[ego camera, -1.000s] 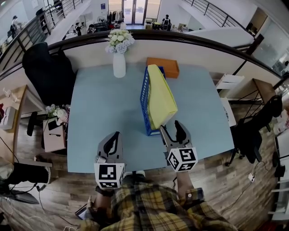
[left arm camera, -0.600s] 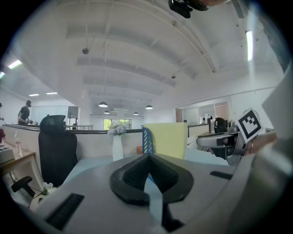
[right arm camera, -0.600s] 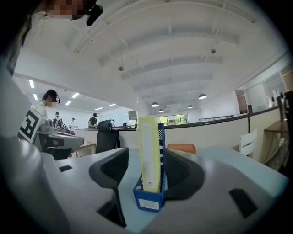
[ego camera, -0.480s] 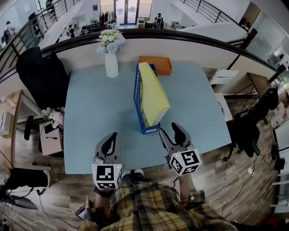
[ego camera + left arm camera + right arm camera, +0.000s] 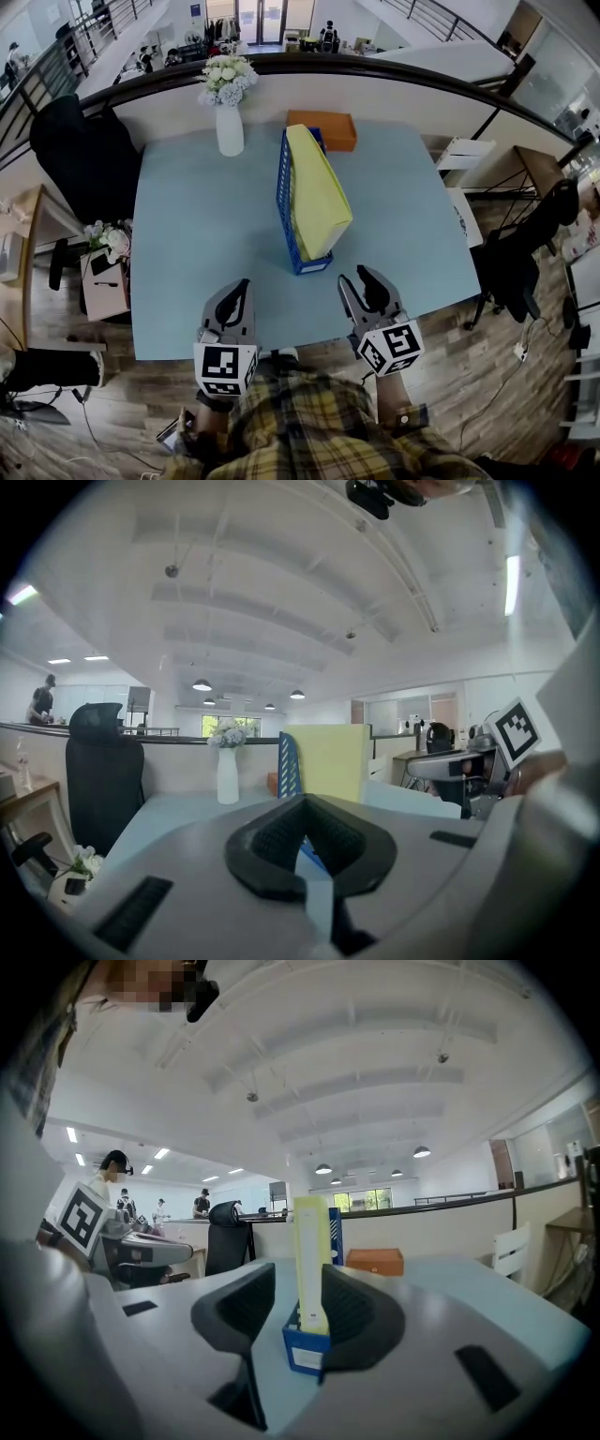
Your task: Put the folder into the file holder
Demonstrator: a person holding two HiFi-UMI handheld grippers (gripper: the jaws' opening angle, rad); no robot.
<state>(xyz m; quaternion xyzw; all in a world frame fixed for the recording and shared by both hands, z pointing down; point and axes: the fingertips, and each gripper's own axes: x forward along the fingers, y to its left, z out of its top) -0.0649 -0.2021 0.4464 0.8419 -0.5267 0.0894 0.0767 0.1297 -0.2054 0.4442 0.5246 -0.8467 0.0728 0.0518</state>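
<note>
Folder (image 5: 317, 192): pale yellow, plain, standing on its long edge inside the blue mesh file holder (image 5: 283, 202). It rises above the holder's wall and leans toward the holder's right side. In the right gripper view it shows edge-on as a narrow yellow strip.

File holder sits mid-table (image 5: 187, 234), with a white vase (image 5: 230, 129) of flowers and an orange box (image 5: 322, 129) near its far end.

Left gripper (image 5: 239, 286): jaws together, nothing in them, at the near table edge.

Right gripper (image 5: 358, 278): jaws apart and closing, nothing between them, just short of the holder's near end.
</note>
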